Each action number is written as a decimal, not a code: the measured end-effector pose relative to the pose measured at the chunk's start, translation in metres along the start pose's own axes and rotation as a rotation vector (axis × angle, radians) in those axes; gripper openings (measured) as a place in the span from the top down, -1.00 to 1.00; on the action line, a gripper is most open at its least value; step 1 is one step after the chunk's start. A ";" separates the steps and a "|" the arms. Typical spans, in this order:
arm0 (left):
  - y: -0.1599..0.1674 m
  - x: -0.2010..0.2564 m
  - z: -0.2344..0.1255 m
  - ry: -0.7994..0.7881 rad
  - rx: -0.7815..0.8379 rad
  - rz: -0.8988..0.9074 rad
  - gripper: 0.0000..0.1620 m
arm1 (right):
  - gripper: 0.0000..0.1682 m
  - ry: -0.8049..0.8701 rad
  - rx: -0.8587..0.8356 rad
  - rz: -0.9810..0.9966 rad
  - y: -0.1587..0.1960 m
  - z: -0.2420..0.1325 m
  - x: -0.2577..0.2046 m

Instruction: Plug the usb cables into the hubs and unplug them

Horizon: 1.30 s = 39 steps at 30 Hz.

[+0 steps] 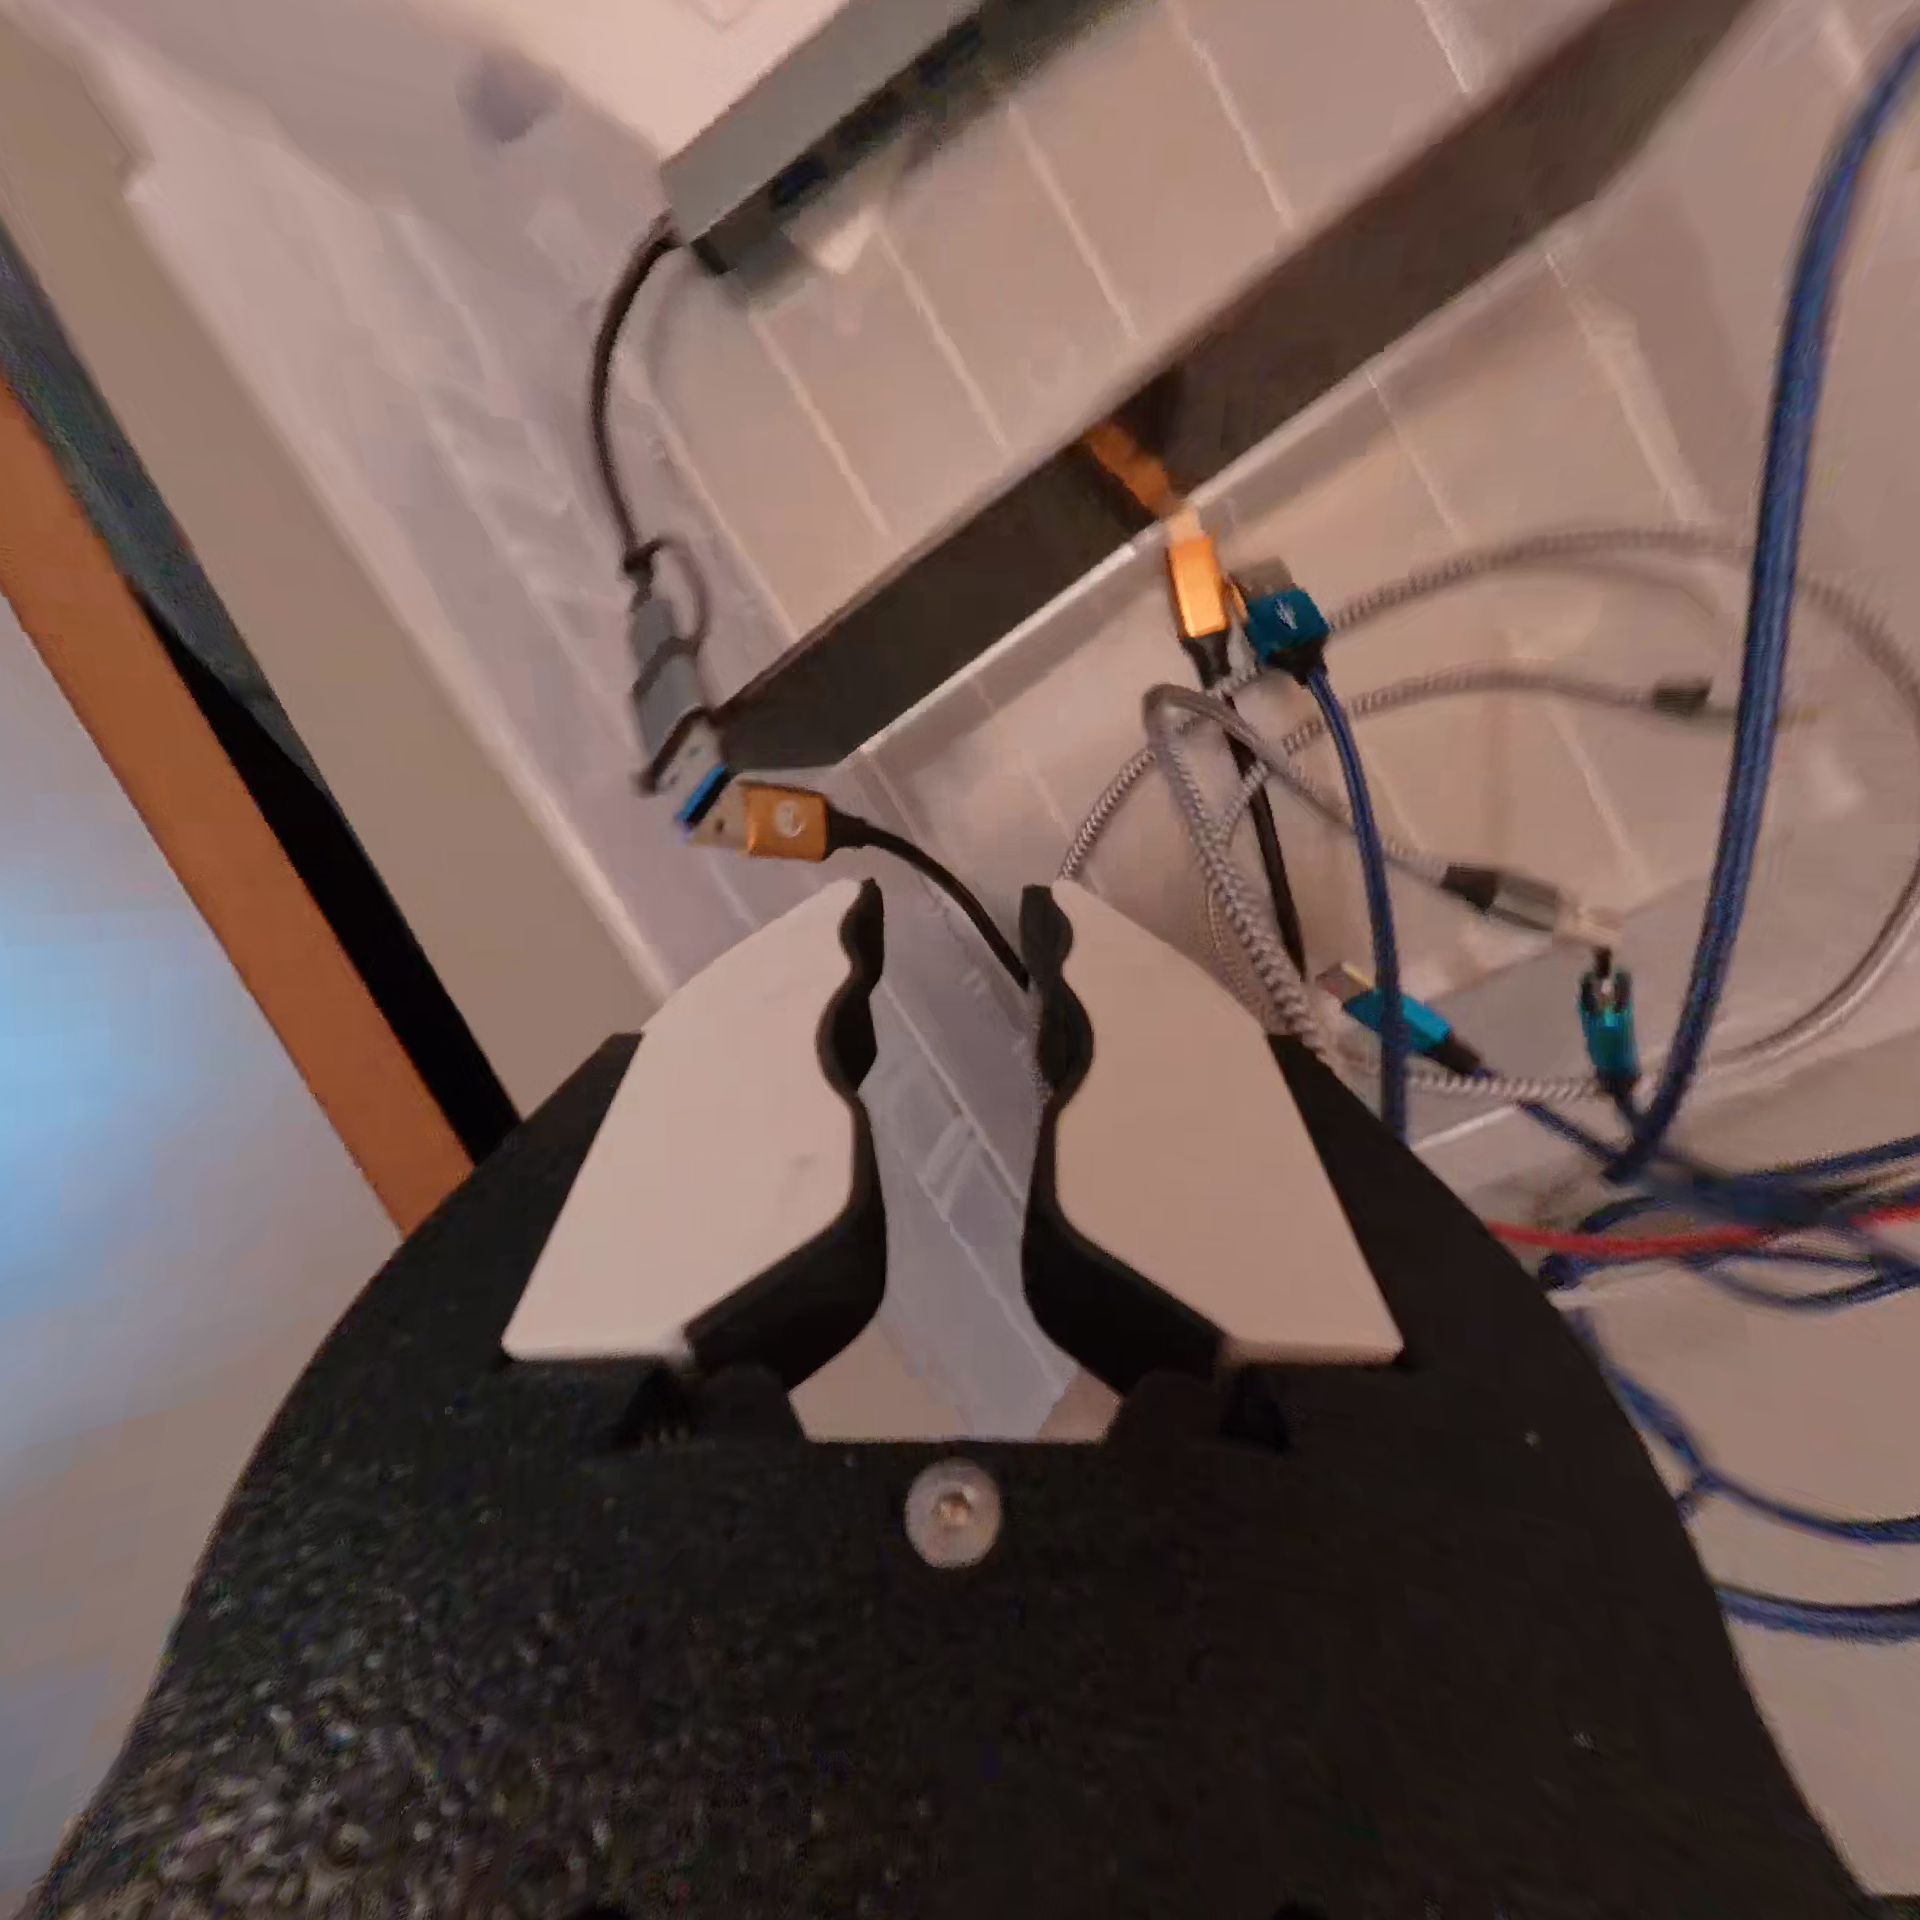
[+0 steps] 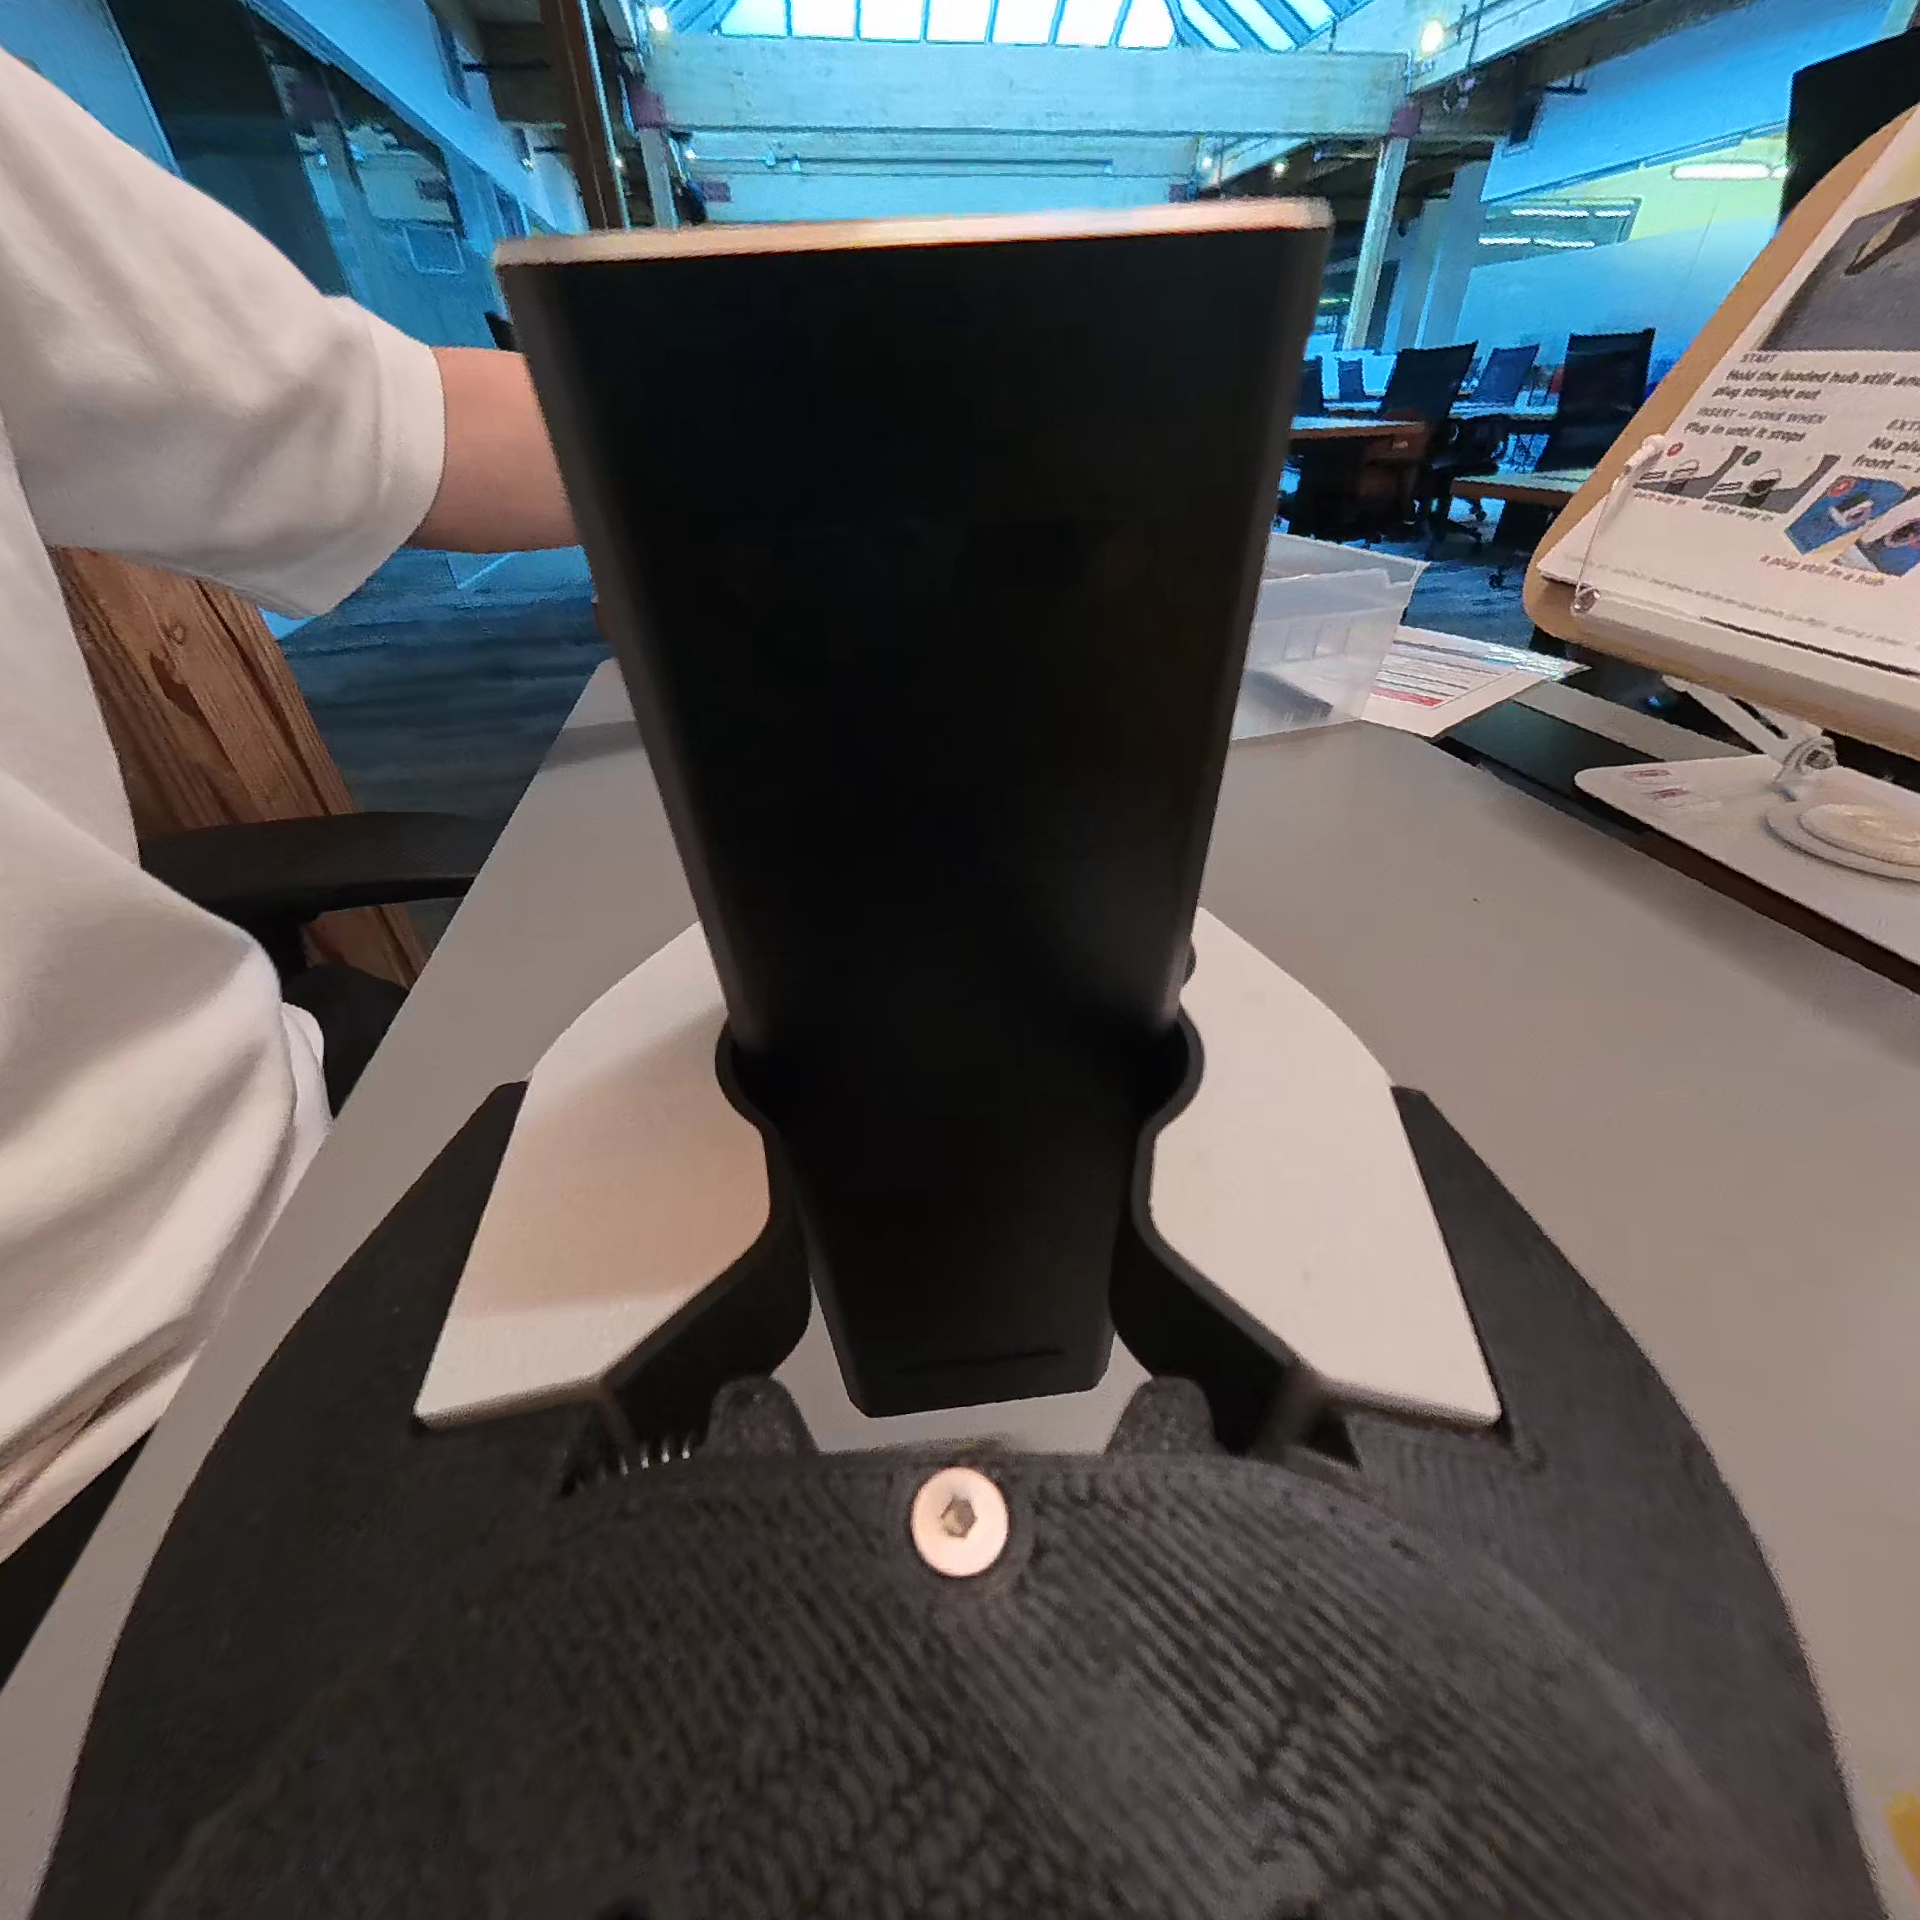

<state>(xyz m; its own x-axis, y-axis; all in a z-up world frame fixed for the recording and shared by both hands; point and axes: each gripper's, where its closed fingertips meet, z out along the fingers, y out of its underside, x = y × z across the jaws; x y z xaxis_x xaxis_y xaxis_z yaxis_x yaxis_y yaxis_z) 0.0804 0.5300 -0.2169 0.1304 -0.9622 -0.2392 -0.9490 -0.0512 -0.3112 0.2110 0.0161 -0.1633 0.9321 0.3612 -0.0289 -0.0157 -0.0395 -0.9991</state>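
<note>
In the left wrist view, far and left of centre, a grey hub (image 1: 810, 177) with blue ports on a pale ribbed surface (image 1: 935, 364), its dark lead looping down to a grey plug (image 1: 675, 686). Just below, a loose orange plug (image 1: 774, 821), touching or almost touching that grey plug's tip, its black cable (image 1: 940, 878) trailing back past the inner side of the right finger. Near, the left claw (image 1: 951, 904): fingers apart, gripping nothing, tips just short of the orange plug. Further right, a second orange plug (image 1: 1195, 597) and a blue plug (image 1: 1283, 623) side by side against a long dark bar (image 1: 935, 623), perhaps the hub in the other claw; seated or merely resting there, impossible to tell through the blur. Beyond, a tangle of braided grey cables (image 1: 1216, 831) and blue cables (image 1: 1766, 520), a teal plug (image 1: 1397, 1023) lying free among them. In the right wrist view, a white sleeve (image 2: 156, 416) at left, then the right claw (image 2: 956, 1039) clamped around a black hub (image 2: 914, 675), held upright above the desk (image 2: 1507, 1039); at far right, an instruction board (image 2: 1766, 468) on a stand. Judged as the plugging-in step: hub braced, next cable not yet taken. Next, most likely: closing the left claw on the orange shell rather than the cable, squaring the metal tongue to a free port, then pushing straight in against the right claw's hold.
</note>
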 end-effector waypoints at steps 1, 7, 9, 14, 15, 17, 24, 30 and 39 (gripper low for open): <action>0.000 0.004 0.002 -0.009 -0.014 0.116 0.67 | 0.14 -0.001 0.001 0.004 0.001 -0.001 0.000; 0.014 0.015 0.020 -0.024 -0.196 0.773 0.53 | 0.14 -0.004 0.017 0.017 0.002 -0.006 0.002; 0.025 0.005 0.023 -0.055 -0.348 0.983 0.41 | 0.14 -0.003 0.018 0.018 0.002 -0.008 0.002; 0.019 -0.006 0.034 -0.122 -0.587 1.292 0.29 | 0.14 0.006 0.022 0.024 0.002 -0.014 0.005; 0.020 -0.008 0.037 -0.121 -0.631 1.319 0.28 | 0.13 0.008 0.019 0.022 0.002 -0.015 0.005; 0.025 -0.010 0.043 -0.099 -0.702 1.360 0.35 | 0.14 0.009 0.012 0.017 0.002 -0.016 0.005; 0.037 -0.015 0.058 -0.079 -0.816 1.280 0.84 | 0.14 0.025 0.024 0.014 0.000 -0.024 0.008; 0.027 -0.029 0.031 -0.182 -0.813 1.320 0.96 | 0.13 0.022 0.017 0.005 0.000 -0.023 0.006; -0.033 -0.068 -0.102 -0.596 -0.469 1.063 0.96 | 0.14 0.016 0.024 -0.034 -0.011 -0.021 0.000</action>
<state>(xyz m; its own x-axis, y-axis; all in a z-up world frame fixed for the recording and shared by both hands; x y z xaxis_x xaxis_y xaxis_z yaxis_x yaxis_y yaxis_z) 0.0740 0.5703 -0.0963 -0.7496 -0.3296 -0.5740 -0.6590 0.4522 0.6009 0.2185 -0.0032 -0.1516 0.9380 0.3466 0.0055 0.0078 -0.0050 -1.0000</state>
